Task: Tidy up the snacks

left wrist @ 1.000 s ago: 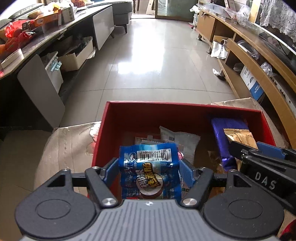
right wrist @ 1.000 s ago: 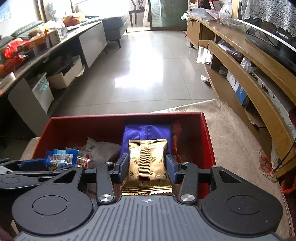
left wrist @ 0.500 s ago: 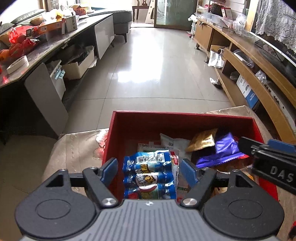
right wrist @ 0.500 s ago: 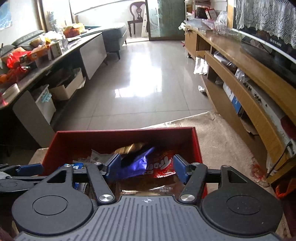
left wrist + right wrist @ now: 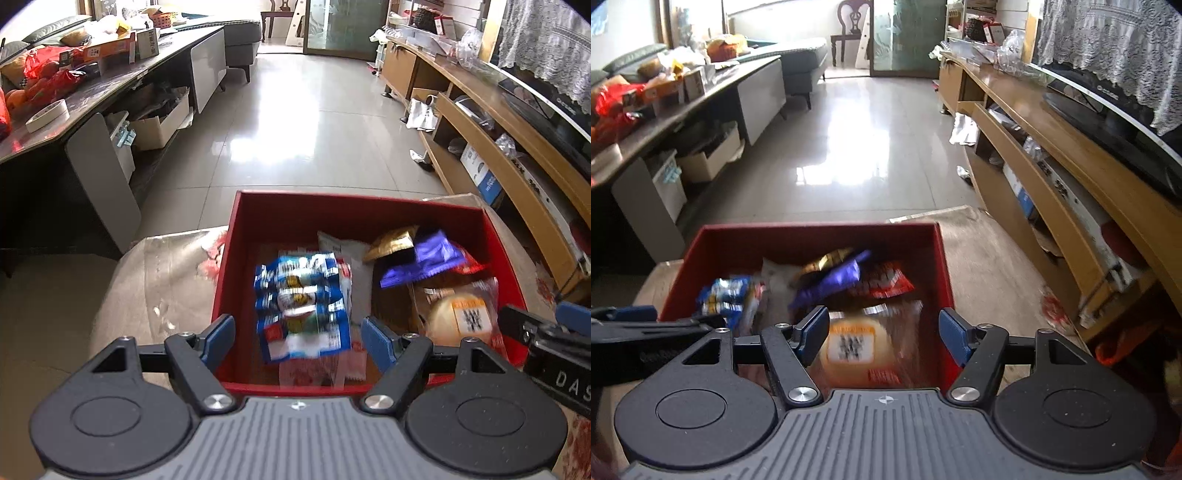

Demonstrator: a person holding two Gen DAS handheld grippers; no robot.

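Left claw [image 5: 298,334] spread wide, gripping nothing, poised above the near edge of the red box [image 5: 354,214]. Blue snack pack [image 5: 301,308] lay loose inside the box on its left side, blurred, clear of both blue fingers [image 5: 221,338]. Beside it, a white packet [image 5: 347,251]; further right, a gold pack [image 5: 393,242] propped against a purple pack [image 5: 424,264]. Wrapped bun [image 5: 461,317] rested in the near right corner.

Right claw [image 5: 884,334] likewise gaped wide and empty over the box [image 5: 820,232], the bun [image 5: 853,345] sitting below between its fingers [image 5: 955,338], untouched. Purple pack [image 5: 831,282] and a red pack [image 5: 888,282] lay further in, blue pack [image 5: 726,297] at left. Box stood on the cloth-covered tabletop [image 5: 986,258].
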